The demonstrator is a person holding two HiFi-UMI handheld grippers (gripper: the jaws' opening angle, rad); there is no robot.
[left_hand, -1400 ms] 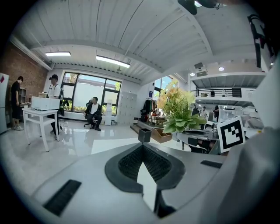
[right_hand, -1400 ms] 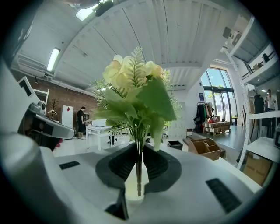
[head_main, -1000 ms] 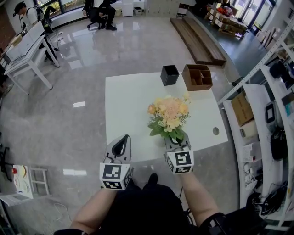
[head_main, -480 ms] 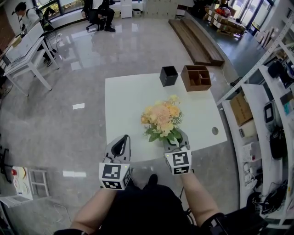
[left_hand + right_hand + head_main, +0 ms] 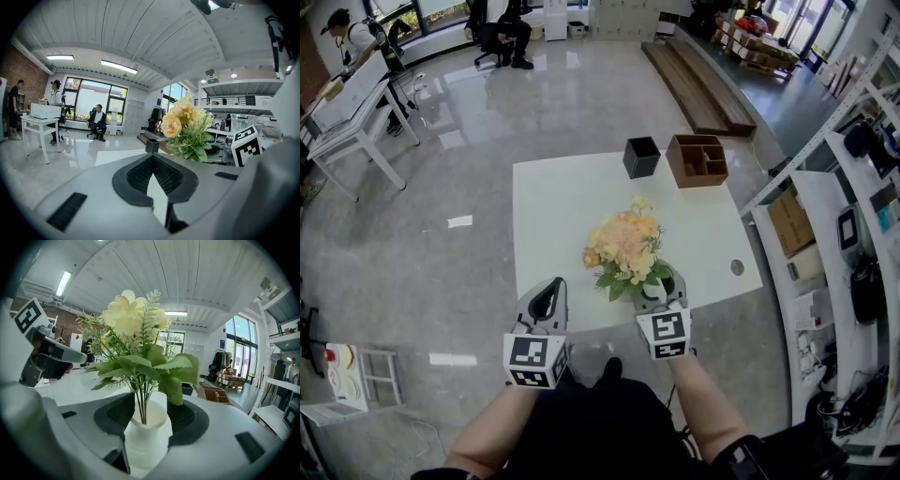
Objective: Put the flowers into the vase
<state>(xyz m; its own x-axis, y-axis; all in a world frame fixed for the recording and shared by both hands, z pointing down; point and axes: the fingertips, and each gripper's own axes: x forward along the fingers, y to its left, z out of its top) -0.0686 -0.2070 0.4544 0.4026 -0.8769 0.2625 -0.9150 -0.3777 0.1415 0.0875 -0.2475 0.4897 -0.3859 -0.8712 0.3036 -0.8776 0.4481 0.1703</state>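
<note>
A bouquet of peach and yellow flowers (image 5: 623,246) with green leaves stands in a small white vase (image 5: 146,427) near the front edge of the white table (image 5: 562,206). My right gripper (image 5: 661,283) has the vase between its jaws, which are opening. The thin stems (image 5: 141,401) rise free from the vase mouth, and the pads stand off them. In the head view the leaves hide most of the vase. My left gripper (image 5: 547,296) hovers over the table's front edge, left of the bouquet, shut and empty. The left gripper view shows the flowers (image 5: 185,124) to the right.
A black square box (image 5: 641,156) and a wooden compartment organizer (image 5: 698,159) stand at the table's far edge. Shelving (image 5: 853,234) runs along the right. People and desks (image 5: 352,89) are far off across the shiny floor.
The bouquet has shifted left and slightly nearer, now leaning left. The right gripper's jaws have spread apart around it. The left gripper has stayed where it was.
</note>
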